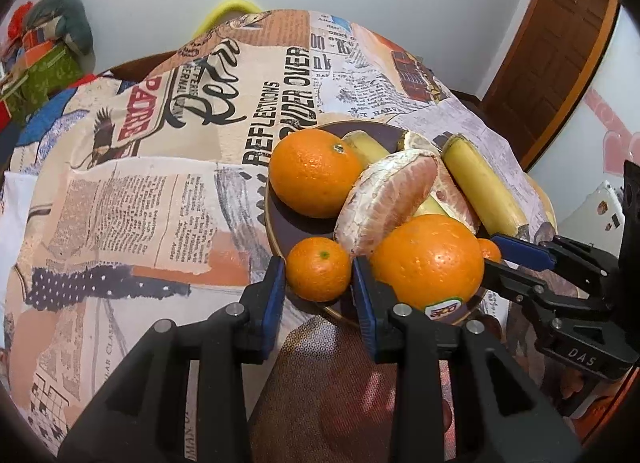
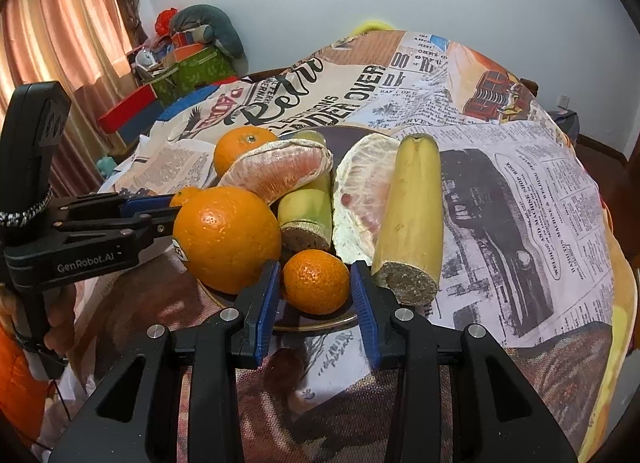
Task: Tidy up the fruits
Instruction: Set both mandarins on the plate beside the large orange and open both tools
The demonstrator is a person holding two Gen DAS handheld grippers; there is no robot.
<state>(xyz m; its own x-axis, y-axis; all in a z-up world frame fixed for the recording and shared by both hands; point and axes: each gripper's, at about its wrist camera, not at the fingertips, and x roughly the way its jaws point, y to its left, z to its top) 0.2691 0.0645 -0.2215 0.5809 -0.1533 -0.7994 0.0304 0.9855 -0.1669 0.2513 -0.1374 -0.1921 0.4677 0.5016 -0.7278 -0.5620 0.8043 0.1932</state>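
Left gripper: it is reaching down at the near rim of the plate, its blue-padded jaws standing narrowly apart and closing on a small mandarin; the pads are sitting right against the fruit's two sides.
Small mandarin: it is lying on the near left edge of the plate, between the left gripper's pads, just beside the big stickered orange.
Plate: the dark, gold-rimmed plate is sitting on the newspaper-print tablecloth and holding all the fruit in a heap.
Back orange: it is resting at the plate's far left, stem end up, touching the peeled segment.
Peeled grapefruit segment: it is leaning across the middle of the heap, over a cut banana piece.
Stickered orange: it is sitting at the near rim, between the two grippers' mandarins.
Second peeled segment: it is standing on edge between the two banana pieces.
Long banana piece: it is lying at the plate's right side, its cut end pointing toward the near edge and overhanging the rim.
Second mandarin: it is lying at the near right of the plate, in front of the short banana piece.
Right gripper: it is coming in from the right, jaws narrowly parted and bracketing the second mandarin, pads right at its sides.
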